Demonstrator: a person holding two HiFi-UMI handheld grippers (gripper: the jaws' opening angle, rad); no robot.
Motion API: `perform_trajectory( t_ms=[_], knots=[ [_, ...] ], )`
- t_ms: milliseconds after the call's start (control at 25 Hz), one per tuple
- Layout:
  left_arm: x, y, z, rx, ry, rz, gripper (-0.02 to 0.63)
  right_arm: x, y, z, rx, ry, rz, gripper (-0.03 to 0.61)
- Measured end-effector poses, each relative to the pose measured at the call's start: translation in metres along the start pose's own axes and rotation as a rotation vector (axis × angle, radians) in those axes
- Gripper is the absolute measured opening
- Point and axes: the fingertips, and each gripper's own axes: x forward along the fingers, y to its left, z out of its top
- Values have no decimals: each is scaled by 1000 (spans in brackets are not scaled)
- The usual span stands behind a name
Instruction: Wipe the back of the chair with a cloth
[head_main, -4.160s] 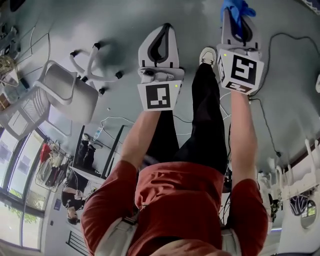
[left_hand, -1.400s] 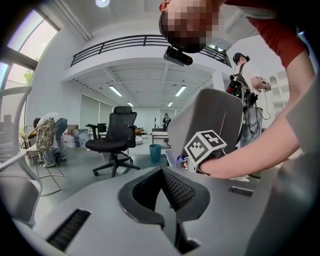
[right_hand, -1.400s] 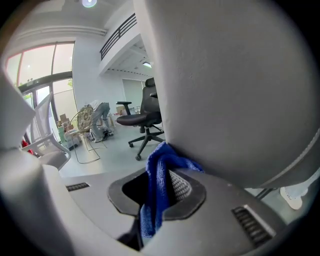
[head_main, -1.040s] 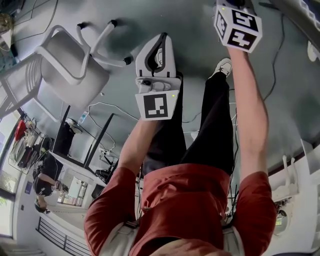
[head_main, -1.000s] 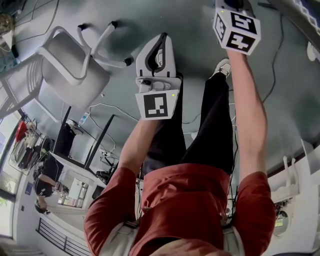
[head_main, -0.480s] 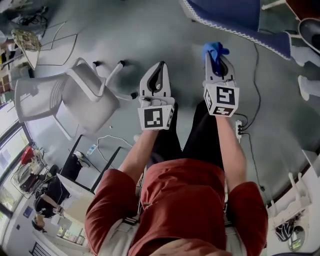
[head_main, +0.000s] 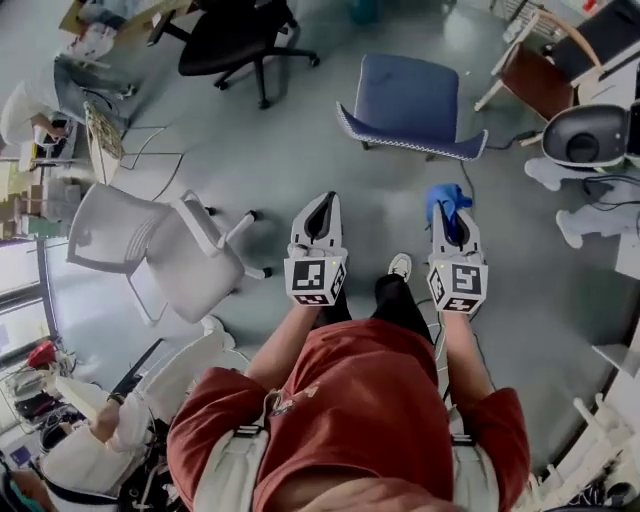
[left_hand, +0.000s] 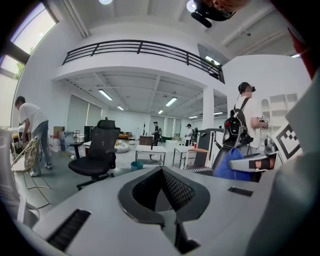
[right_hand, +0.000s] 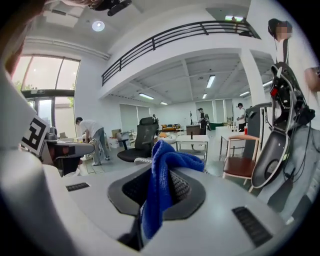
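Right gripper (head_main: 452, 218) pinching the blue cloth (head_main: 441, 195), left gripper (head_main: 321, 205) pressed together and empty, chair (head_main: 408, 95) standing ahead on the floor: best step in close and lay the cloth flat on its back before stroking.

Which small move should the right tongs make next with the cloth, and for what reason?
Probably carry the right tongs forward toward the blue chair, if that is the chair meant. They are shut on the blue cloth, so the grip seems ready, but the cloth is in the air short of the chair and touches no surface.
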Motion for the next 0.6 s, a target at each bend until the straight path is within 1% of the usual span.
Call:
perform_trajectory(
  t_ms=[80,160,280,360,440,520,560,600],
  knots=[
    [-5,-10,31,25,-38,-5,14,-20,-10,30,-15,-56,-28,51],
    [-5,-20,59,82,-84,0,14,-34,-20,58,-50,-115,-57,51],
    [-4,-29,104,161,-153,7,14,-46,-29,106,-154,-190,-88,51],
    [-6,-40,140,203,-212,-19,14,-57,-36,141,-217,-247,-119,51],
    [-14,-60,170,243,-280,-49,14,-77,-47,170,-252,-312,-144,51],
    [-24,-79,192,260,-341,-65,14,-99,-55,194,-269,-373,-156,51],
    [-28,-86,203,254,-357,-74,14,-108,-57,207,-279,-404,-160,51],
    [-30,-91,212,242,-356,-86,14,-116,-60,221,-290,-434,-164,51]
  ],
)
